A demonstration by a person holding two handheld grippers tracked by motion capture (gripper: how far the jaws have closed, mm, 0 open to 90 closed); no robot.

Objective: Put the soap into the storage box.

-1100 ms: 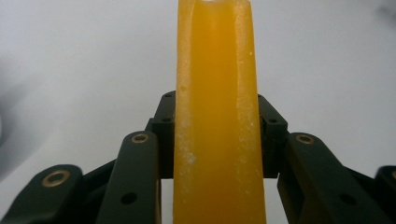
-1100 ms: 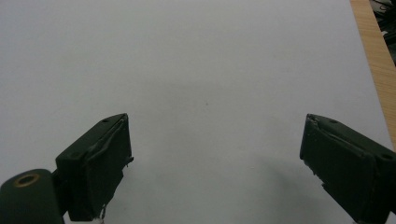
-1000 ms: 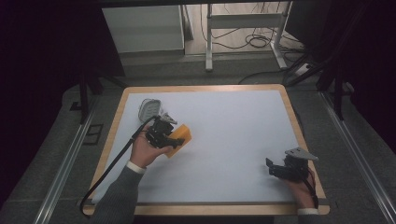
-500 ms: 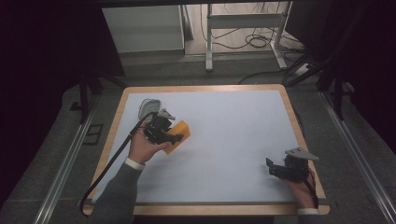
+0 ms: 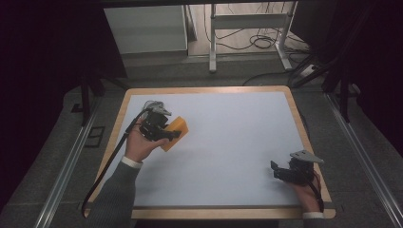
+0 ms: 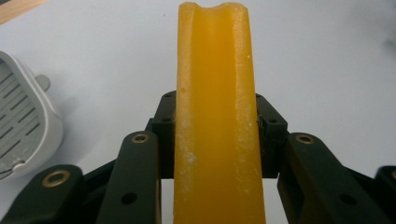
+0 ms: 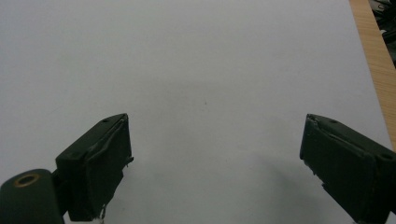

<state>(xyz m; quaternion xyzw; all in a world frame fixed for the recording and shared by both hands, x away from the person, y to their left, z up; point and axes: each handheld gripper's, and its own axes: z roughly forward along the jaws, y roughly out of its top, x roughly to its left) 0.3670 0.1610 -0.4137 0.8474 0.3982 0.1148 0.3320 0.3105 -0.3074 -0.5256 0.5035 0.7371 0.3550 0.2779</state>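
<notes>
An orange-yellow block [image 5: 176,128] is clamped in my left gripper [image 5: 171,134] over the left part of the white table [image 5: 237,142]. In the left gripper view the block [image 6: 215,93] stands on edge, running away from the camera, and the black pads [image 6: 270,126] press on its two sides. My right gripper [image 5: 280,172] rests near the front right corner. Its jaws are wide open with nothing between them, and bare white surface lies under the right gripper [image 7: 215,163].
A grey slotted dish [image 6: 23,126] lies on the table just left of the held block. The table has a wooden rim [image 5: 297,114]. Beyond the far edge stand a white cabinet [image 5: 145,28] and a metal frame with cables [image 5: 247,23].
My left gripper has carried the block a little toward the far left and slightly upward. The right gripper has not moved.
</notes>
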